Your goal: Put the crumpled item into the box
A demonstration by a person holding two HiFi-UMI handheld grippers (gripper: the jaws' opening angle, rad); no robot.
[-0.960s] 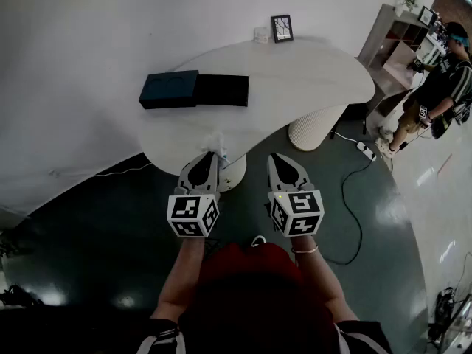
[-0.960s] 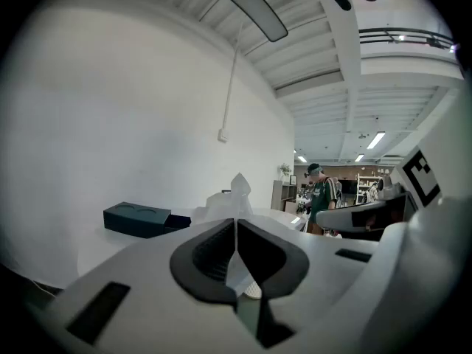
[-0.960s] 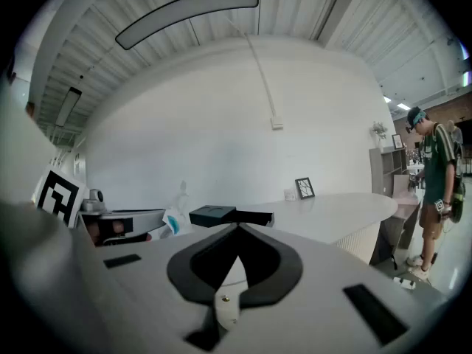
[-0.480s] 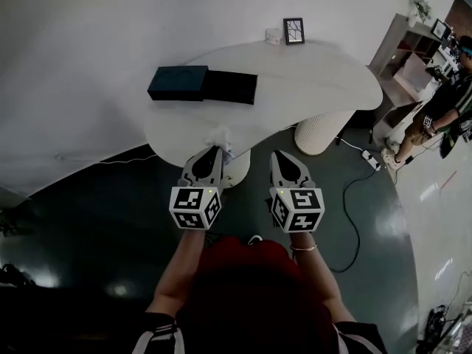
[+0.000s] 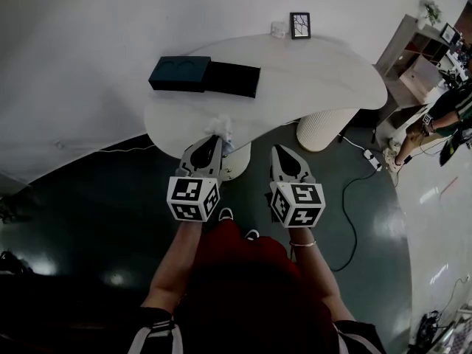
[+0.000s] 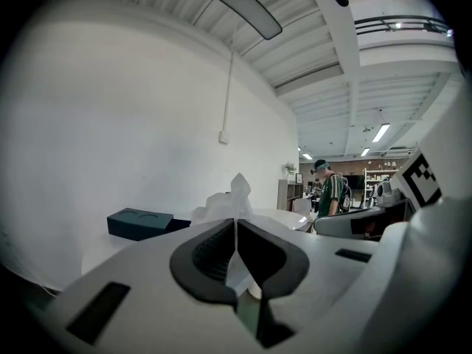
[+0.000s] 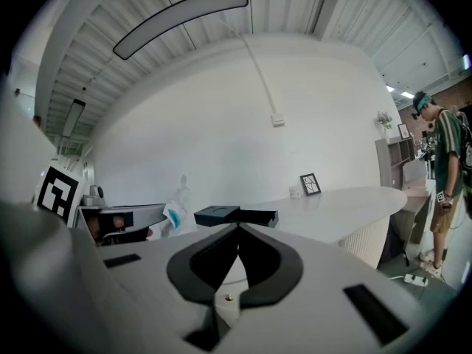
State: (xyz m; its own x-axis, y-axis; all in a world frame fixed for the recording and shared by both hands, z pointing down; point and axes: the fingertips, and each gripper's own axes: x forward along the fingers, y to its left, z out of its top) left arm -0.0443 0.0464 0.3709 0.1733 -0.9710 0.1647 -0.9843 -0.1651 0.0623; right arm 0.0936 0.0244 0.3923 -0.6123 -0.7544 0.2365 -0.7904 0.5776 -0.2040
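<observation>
Where the white table (image 5: 177, 113) ran across the upper middle of the head view, a dark box (image 5: 179, 74) lay at its left end. A flat black piece (image 5: 233, 80) touched the box's right side. Below them, at the table's near edge, the crumpled white item (image 5: 220, 129) stuck up from the tip of the left gripper (image 5: 209, 146). In the left gripper view the left gripper (image 6: 235, 223) had its jaws pressed onto a thin fold of the crumpled item (image 6: 227, 203), with the rest bunched above the tips. The box (image 6: 139, 222) showed well apart, at middle left of that frame. Right of centre in the head view the right gripper (image 5: 279, 152) hung over the dark floor, just off the table edge. In the right gripper view the right gripper (image 7: 237, 228) had its jaws pressed together with nothing between them. The box (image 7: 217, 214) sat beyond the tips, and the crumpled item (image 7: 175, 214) showed at left. A small picture frame (image 5: 300, 25) stood at the table's far edge, top centre-right. A person (image 5: 445, 108) stood at the right edge by a shelf (image 5: 418, 63).
</observation>
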